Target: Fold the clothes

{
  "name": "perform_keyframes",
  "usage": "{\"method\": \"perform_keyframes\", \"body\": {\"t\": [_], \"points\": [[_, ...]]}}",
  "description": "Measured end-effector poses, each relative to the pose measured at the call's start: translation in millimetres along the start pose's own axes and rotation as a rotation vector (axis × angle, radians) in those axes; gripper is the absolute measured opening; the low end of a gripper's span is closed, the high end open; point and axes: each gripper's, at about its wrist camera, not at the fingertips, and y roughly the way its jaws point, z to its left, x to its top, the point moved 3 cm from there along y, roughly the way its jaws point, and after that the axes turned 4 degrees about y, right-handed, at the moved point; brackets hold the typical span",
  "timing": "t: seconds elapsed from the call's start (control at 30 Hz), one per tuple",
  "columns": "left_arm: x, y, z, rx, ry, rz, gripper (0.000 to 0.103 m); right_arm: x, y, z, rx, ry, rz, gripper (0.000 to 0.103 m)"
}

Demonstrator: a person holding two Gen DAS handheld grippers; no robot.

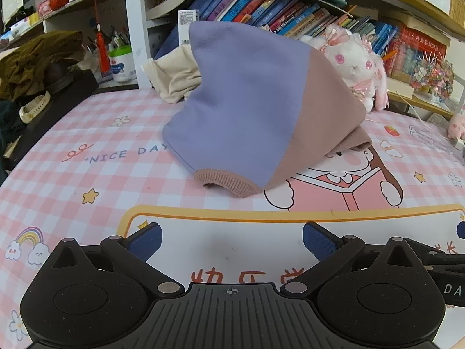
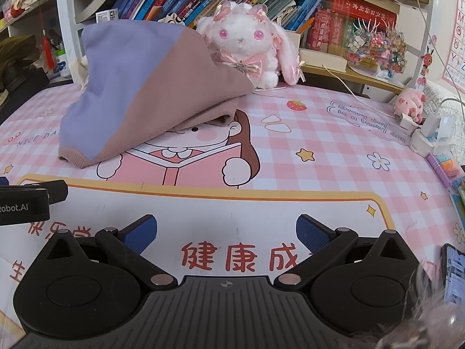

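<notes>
Holding both your left gripper (image 1: 231, 240) and right gripper (image 2: 226, 232) wide open and empty, short of the purple-and-brown garment (image 1: 247, 110) heaped on the bench (image 1: 87, 174).

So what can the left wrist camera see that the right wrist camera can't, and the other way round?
Only the left wrist view shows the olive-green clothes pile and the watch at the far left, plus the cream garment behind the sweater. Only the right wrist view shows the pink pig toy, the white charger and the phone on the right. Both show the purple-and-brown sweater draped up, the bunny plush, the checked mat, bookshelves, and an open, empty gripper: left gripper, right gripper.
</notes>
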Motion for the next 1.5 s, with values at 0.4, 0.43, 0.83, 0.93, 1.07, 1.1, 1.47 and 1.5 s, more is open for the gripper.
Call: {"method": "perform_keyframes", "body": {"t": [0.4, 0.43, 0.83, 0.93, 1.07, 1.1, 1.47, 1.5], "points": [[-3.1, -0.7, -0.6, 0.002, -0.011, -0.006, 0.103, -0.2, -1.8, 0.4, -0.004, 0.000, 0.010, 0.103], [-3.5, -0.7, -0.7, 0.002, -0.011, -0.005, 0.103, -0.2, -2.0, 0.4, -0.004, 0.000, 0.011, 0.103], [-4.2, -2.8, 1.0, 0.010, -0.012, 0.003, 0.103, -2.7, -3.8, -1.0, -0.012, 0.000, 0.015, 0.103], [-4.5, -3.3, 1.1, 0.009, -0.011, 0.002, 0.103, -3.3, -3.0, -1.0, -0.013, 0.000, 0.016, 0.103], [-4.9, -4.0, 1.1, 0.008, -0.007, 0.003, 0.103, -3.6, -2.6, -0.5, -0.019, -0.006, 0.018, 0.103], [-5.0, -4.2, 1.1, 0.007, -0.007, 0.004, 0.103, -3.7, -2.5, -0.4, -0.021, -0.007, 0.018, 0.103], [-4.6, -0.6, 0.6, 0.006, -0.004, 0.021, 0.103, -3.4, -1.0, -2.4, -0.025, -0.002, 0.020, 0.103], [-4.6, -0.4, 0.4, 0.007, -0.003, 0.022, 0.103, -3.3, -0.9, -2.6, -0.026, -0.001, 0.020, 0.103]]}}
